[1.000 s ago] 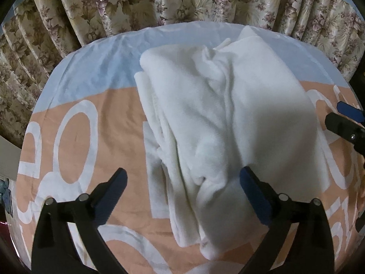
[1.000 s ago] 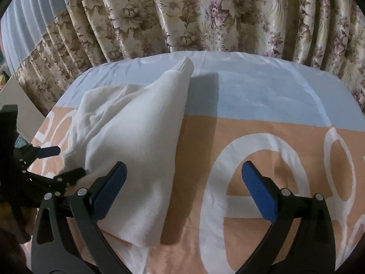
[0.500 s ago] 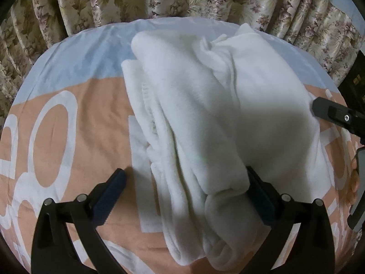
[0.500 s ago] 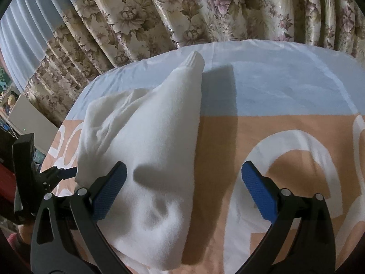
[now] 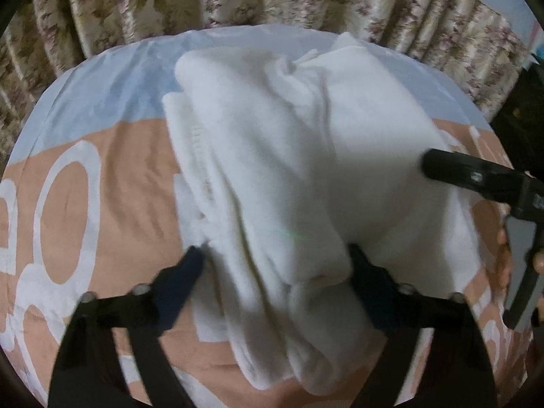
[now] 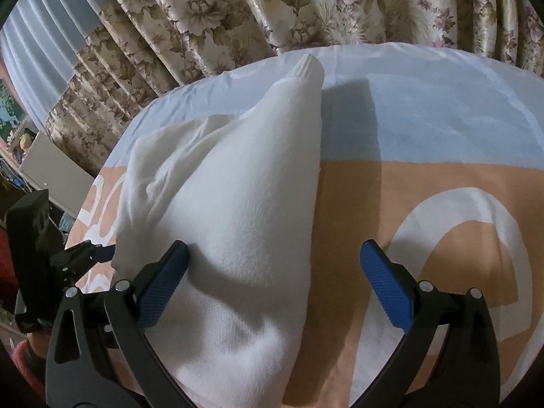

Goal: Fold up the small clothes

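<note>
A: Flowered, cream-and-mauve pleated curtains (image 6: 306, 10) hang behind the whole scene, and in front of them lies a bedsheet with a pale blue band at twelve o'clock and a peach field printed with big white rings (image 6: 425, 187) nearer the cameras.

B: And the garment?

A: A white, soft fleece garment, loosely bunched (image 5: 289, 156), lies on that sheet. In the left wrist view it runs from twelve o'clock down to six, filling the middle. In the right wrist view the same white fleece garment (image 6: 231, 210) sits at nine to ten o'clock of centre, one narrow ribbed end reaching toward twelve over the blue band.

B: What is the left gripper (image 5: 275, 268) doing?

A: Its jaws are closing, with a thick roll of the fleece between them. The finger at four o'clock is bedded against the cloth; the one at eight o'clock just meets its edge. The view is blurred, so I cannot tell how hard they press.

B: The right gripper (image 6: 272, 272)?

A: Its blue-padded jaws stand wide. The pad at eight o'clock touches the fleece; the one at four o'clock is over bare peach sheet. In the left wrist view one of its black fingers (image 5: 442, 165) lies on the garment at three o'clock.
</note>
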Demonstrator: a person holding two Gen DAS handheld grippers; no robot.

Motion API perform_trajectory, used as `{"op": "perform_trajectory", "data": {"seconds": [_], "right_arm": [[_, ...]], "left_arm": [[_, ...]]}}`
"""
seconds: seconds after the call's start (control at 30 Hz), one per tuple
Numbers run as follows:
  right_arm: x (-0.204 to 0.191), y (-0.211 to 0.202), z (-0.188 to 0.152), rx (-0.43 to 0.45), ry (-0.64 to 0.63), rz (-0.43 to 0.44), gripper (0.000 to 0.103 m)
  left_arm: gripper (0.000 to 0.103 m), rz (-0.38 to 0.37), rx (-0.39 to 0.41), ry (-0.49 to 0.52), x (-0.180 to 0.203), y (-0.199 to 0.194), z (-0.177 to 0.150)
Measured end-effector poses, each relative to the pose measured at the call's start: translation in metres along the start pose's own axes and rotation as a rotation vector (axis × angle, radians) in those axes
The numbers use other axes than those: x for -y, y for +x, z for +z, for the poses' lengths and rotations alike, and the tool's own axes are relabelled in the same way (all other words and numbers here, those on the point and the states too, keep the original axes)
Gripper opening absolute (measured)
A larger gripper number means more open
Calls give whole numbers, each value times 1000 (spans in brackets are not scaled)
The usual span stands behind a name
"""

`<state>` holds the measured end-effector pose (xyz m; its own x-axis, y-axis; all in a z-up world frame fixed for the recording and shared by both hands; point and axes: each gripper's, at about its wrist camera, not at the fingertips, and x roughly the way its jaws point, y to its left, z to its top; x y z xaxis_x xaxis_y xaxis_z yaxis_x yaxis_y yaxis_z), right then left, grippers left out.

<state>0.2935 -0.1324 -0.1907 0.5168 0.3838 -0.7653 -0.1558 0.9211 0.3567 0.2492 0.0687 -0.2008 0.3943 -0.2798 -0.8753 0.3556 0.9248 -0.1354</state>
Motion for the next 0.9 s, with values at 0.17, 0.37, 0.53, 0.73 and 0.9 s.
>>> {"op": "perform_trajectory", "data": {"seconds": [0.17,0.37,0.53,0.73,0.9], "right_arm": [[-2,7,2,-28,-3,12,100],[-2,11,2,-44,8,27,100],[-6,13,1,-60,-13,29,100],[-10,17,4,-86,-42,15,100],[-19,25,7,-107,-93,4,90]], "left_arm": [[72,-52,-4,-20,-6,-1,2],[43,-141,-17,-49,-8,-4,2],[41,-140,-24,-52,-6,-3,5],[40,-72,-39,0,7,-2,10],[40,-34,-32,31,12,-3,7]]}}
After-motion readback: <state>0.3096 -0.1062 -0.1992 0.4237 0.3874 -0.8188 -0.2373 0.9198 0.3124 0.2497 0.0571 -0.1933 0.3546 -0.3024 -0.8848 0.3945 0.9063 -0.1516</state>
